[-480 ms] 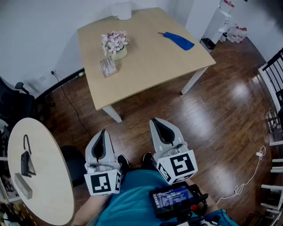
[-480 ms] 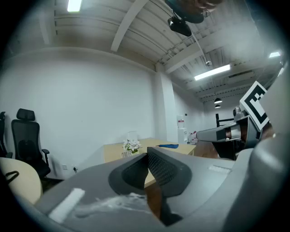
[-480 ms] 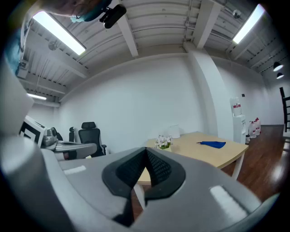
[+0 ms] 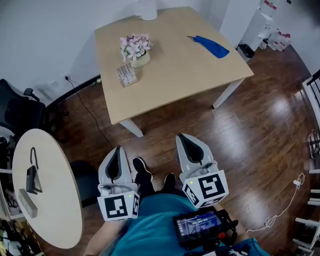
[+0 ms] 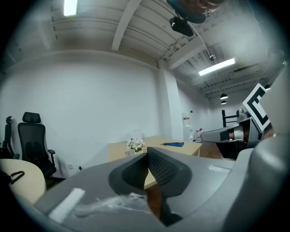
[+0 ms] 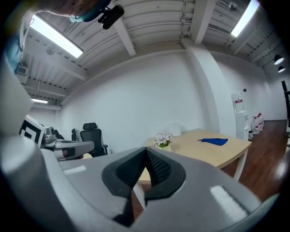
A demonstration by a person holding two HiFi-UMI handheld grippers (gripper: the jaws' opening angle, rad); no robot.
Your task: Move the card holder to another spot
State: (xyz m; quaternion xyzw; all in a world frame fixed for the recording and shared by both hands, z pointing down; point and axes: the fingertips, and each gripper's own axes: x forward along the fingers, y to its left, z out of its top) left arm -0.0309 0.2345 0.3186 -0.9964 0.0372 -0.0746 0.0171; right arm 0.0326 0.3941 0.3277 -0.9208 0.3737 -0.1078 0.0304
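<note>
The card holder [image 4: 127,75], a small rack of pale cards, stands on the square wooden table [image 4: 190,75] next to a pot of pink-white flowers [image 4: 136,50]. In the left gripper view the card holder [image 5: 129,153] shows tiny, far beyond the jaws. Both grippers are held low by the person's body, well short of the table. My left gripper [image 4: 118,150] is shut with nothing in it, pads meeting [image 5: 147,156]. My right gripper [image 4: 181,137] is shut and empty too, jaws together [image 6: 146,152].
A blue cloth [image 4: 212,46] lies at the table's far right and a white object [image 4: 148,10] at its back edge. A round table [image 4: 50,200] with a black item stands at the left, an office chair [image 4: 20,110] behind it. A white cable [image 4: 280,210] lies on the floor.
The view has shifted a little: the square table sits slightly lower and to the right, and the person's shoes show further forward. Both grippers stay shut.
</note>
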